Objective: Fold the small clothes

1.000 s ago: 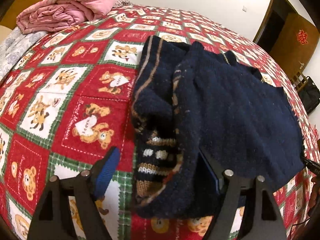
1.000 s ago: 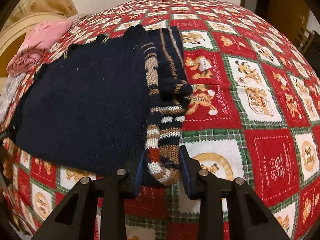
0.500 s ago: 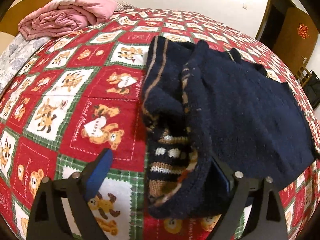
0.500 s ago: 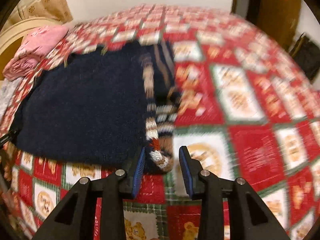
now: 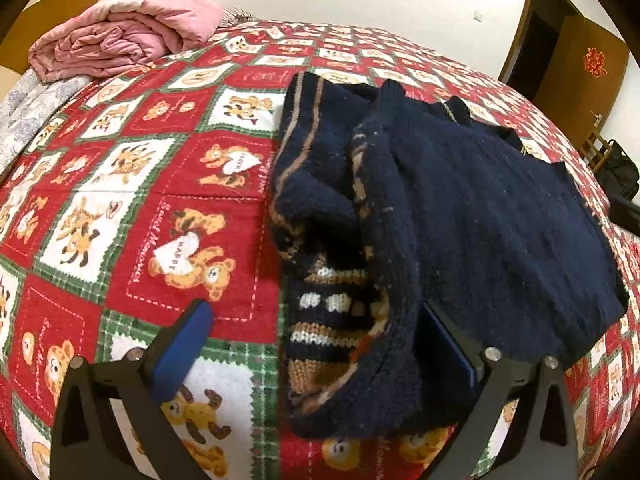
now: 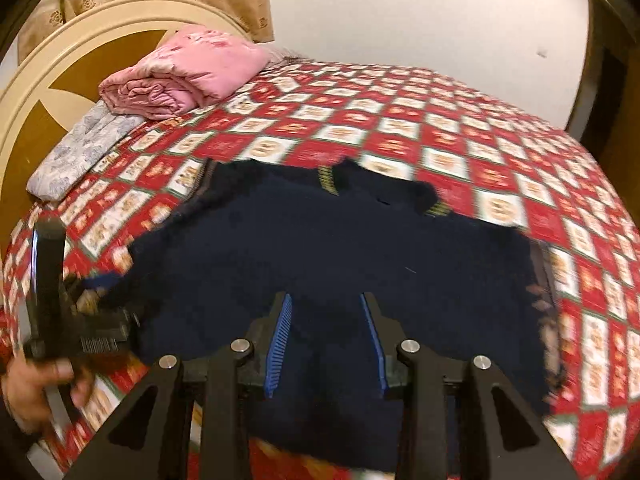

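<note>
Where the navy knit sweater lies spread on the bed's red teddy-bear quilt, one sleeve with tan and white stripes is folded in along its left side, cuff toward the near edge of the bed. The left gripper straddles that cuff with its jaws opening wide; the left blue pad sits out over the quilt clear of the knit, and the right pad is partly hidden against the wool, so nothing is gripped. Seen from the right wrist camera, the right gripper hangs over the plain dark body of the sweater, jaws partly apart and empty, with the fabric below them blurred. At the left edge of that view a hand holds the other gripper's black handle. Toward the head of the bed a folded pink comforter rests on a grey patterned pillow, in front of the cream headboard
</note>
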Action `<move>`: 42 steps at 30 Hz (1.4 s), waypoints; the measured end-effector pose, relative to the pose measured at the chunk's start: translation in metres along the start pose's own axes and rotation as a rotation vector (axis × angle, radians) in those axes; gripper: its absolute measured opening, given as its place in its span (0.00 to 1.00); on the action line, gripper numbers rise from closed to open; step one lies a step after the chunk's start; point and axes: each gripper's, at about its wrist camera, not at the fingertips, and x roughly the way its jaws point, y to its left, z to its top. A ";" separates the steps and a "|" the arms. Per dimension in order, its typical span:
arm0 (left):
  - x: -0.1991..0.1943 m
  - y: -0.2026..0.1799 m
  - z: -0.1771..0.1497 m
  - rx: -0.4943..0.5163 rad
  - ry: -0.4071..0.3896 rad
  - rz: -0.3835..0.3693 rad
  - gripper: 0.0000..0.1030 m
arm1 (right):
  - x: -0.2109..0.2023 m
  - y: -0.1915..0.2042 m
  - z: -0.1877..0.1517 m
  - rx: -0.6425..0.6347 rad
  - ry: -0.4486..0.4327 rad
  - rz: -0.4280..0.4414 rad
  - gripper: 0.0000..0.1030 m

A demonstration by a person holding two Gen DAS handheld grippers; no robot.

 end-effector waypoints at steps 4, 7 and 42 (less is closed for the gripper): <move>0.000 0.001 -0.001 -0.005 -0.009 -0.020 1.00 | 0.032 0.033 0.029 -0.037 -0.017 0.025 0.35; -0.002 0.004 -0.002 -0.016 -0.019 -0.038 1.00 | 0.056 0.049 0.051 -0.034 -0.010 0.047 0.35; -0.039 0.057 0.038 -0.210 -0.128 -0.109 1.00 | 0.013 0.079 -0.046 -0.114 0.019 0.091 0.34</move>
